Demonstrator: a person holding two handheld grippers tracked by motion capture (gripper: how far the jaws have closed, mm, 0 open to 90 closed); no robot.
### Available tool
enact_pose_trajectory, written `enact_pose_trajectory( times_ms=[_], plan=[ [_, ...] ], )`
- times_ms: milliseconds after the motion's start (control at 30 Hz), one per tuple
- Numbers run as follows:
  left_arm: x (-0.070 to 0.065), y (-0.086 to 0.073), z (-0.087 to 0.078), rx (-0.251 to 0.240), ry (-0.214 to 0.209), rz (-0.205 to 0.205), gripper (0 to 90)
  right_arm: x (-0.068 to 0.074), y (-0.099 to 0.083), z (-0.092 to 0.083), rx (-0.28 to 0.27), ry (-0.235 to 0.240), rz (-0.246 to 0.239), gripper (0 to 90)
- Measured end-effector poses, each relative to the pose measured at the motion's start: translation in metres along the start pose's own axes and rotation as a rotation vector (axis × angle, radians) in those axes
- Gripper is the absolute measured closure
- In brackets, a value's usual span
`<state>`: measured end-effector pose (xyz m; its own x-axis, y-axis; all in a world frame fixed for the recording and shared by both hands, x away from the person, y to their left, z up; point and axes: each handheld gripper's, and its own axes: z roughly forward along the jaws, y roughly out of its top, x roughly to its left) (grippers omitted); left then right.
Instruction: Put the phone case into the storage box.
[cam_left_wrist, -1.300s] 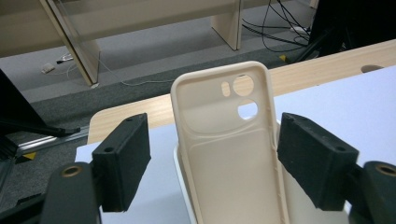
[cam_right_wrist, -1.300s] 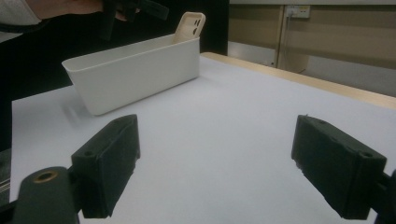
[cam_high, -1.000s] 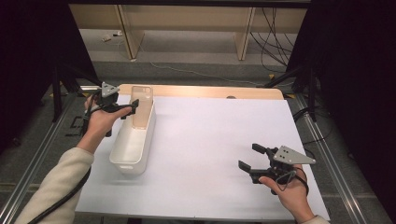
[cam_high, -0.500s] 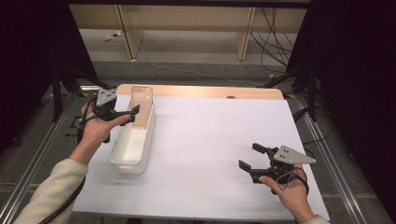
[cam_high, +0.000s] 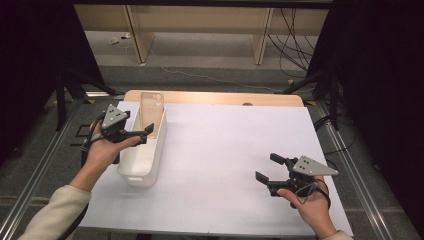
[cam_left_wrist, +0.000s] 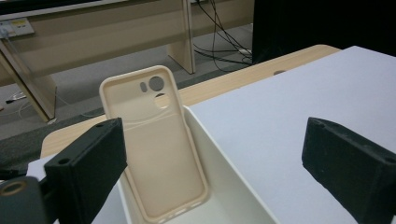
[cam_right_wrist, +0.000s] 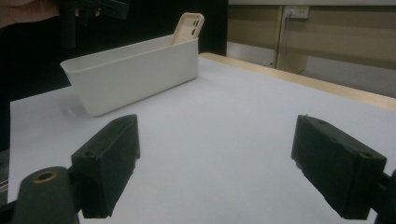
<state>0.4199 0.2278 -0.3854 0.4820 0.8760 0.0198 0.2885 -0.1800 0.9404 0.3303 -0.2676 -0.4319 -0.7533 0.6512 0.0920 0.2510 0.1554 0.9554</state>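
Both of our grippers stand open and hold nothing. From the high view, our left gripper (cam_high: 131, 134) hangs over the left rim of the white bin (cam_high: 142, 162), its jaws having just widened a little with nothing between them. A beige phone case (cam_high: 151, 107) stands upright against the bin's far end wall, beyond the gripper's jaw tips and apart from them. Our right gripper (cam_high: 269, 168) hovers near the front right of the white table sheet (cam_high: 225, 145), well apart from the bin. Between the two grippers the sheet is bare, so we have free room across the middle. The wooden table edge (cam_high: 220, 98) shows as a strip along the far side, with floor, cables and desk legs behind it.

In the left gripper view, we look along the spread jaws at the phone case (cam_left_wrist: 156, 140), its hollow inner side facing us and its camera cut-out at the top. It leans on the bin's end wall, and the bin's long wall (cam_left_wrist: 229, 172) runs toward us at its right. White sheet lies open to the right.

In the right gripper view, the wide-apart jaws frame bare sheet. The bin (cam_right_wrist: 135, 74) sits farther off at the left, the case (cam_right_wrist: 189, 25) sticking up above its far end, with nothing in between.
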Motion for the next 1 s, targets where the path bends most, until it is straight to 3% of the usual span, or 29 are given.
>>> enact_pose_trajectory(
  times_ms=[200, 500, 567, 600, 700, 733, 767, 1000],
  plan=[
    [-0.011, -0.002, -0.007, -0.009, -0.03, 0.018, 6.0, 0.0, 0.001, -0.001, 0.013, 0.006, -0.001, 16.6],
    [-0.022, -0.009, -0.016, -0.027, -0.072, 0.02, 6.1, 0.0, 0.0, -0.001, -0.012, 0.006, 0.012, 16.6],
    [-0.024, -0.011, -0.018, -0.034, -0.085, 0.018, 6.1, -0.001, 0.001, -0.001, -0.013, 0.0, -0.017, 16.5],
    [-0.025, -0.012, -0.019, -0.038, -0.087, 0.019, 6.2, 0.0, 0.001, -0.002, 0.005, 0.008, 0.009, 16.6],
    [-0.029, -0.015, -0.022, -0.044, -0.105, 0.023, 6.2, 0.001, 0.001, 0.0, -0.016, 0.005, 0.012, 16.6],
    [-0.031, -0.017, -0.024, -0.046, -0.11, 0.027, 6.2, -0.001, 0.001, 0.0, -0.028, 0.001, -0.015, 16.6],
    [-0.031, -0.018, -0.024, -0.046, -0.111, 0.03, 6.2, 0.001, 0.001, 0.0, -0.013, 0.007, 0.012, 16.6],
    [-0.04, -0.027, -0.029, -0.047, -0.146, 0.043, 6.2, 0.001, 0.001, 0.0, -0.021, -0.004, 0.009, 16.6]
  ],
)
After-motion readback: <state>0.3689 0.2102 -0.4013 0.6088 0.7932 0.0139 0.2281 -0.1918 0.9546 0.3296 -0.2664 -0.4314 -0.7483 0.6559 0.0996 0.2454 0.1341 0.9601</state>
